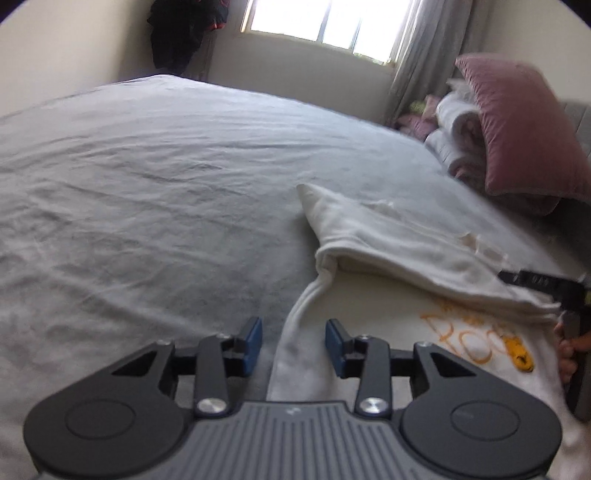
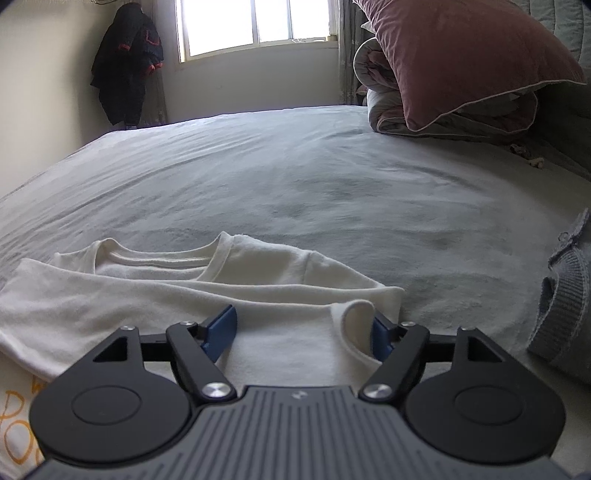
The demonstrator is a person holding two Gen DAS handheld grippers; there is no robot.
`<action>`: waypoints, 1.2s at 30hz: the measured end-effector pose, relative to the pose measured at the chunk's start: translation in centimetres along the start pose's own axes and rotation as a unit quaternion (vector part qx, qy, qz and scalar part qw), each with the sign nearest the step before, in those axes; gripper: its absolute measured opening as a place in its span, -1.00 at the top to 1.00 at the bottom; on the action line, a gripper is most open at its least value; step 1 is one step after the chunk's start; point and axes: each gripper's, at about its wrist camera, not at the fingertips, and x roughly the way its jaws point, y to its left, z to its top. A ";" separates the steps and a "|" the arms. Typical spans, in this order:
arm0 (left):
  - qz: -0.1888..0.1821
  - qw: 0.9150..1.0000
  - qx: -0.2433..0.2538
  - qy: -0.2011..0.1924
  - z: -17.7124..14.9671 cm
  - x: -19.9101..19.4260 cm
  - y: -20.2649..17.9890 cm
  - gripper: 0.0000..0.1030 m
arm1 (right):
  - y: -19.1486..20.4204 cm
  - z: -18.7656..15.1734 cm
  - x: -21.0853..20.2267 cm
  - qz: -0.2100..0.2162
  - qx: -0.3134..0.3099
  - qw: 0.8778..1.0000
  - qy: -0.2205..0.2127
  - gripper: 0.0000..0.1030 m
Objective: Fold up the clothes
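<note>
1. On the bed, covered by a grey wrinkled sheet, lies a cream T-shirt with orange print, partly folded over itself.
2. The left gripper hovers over the shirt's left edge, jaws wide, holding nothing.
3. The right gripper sits low over the folded layer, jaws wide; a curled-up flap of cloth stands just inside its right blue pad, apparently not clamped.
4. In the left wrist view, a hand grips the right gripper's handle at the shirt's far edge.
5. A pink pillow leans on rolled bedding by the window; a dark jacket hangs in the corner.
</note>
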 end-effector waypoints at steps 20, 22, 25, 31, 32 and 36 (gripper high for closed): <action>0.033 0.995 0.047 0.078 0.5 -0.2 -2.5 -0.43 | 1.0 -0.2 -1.7 -0.074 0.003 0.997 -0.016 -0.66; 0.025 0.995 0.036 0.093 0.8 -0.2 -2.4 -0.63 | 1.0 -0.3 -4.0 -0.074 0.025 0.997 -0.016 -0.66; 0.016 0.994 0.023 0.104 0.7 -0.4 -2.2 -0.72 | -0.1 -0.9 -7.3 -0.022 0.085 0.996 0.008 -0.84; 0.012 0.993 0.028 0.117 0.0 -1.7 -2.1 -0.83 | -2.3 -3.5 -13.0 -0.029 0.136 0.987 0.081 -0.91; 0.012 0.992 0.029 0.120 -0.1 -1.9 -2.1 -0.83 | -2.7 -4.1 -14.0 -0.032 0.139 0.986 0.091 -0.92; 0.009 0.991 0.032 0.129 -0.6 -2.7 -2.0 -0.85 | -3.6 -6.1 -16.7 -0.036 0.153 0.980 0.126 -0.92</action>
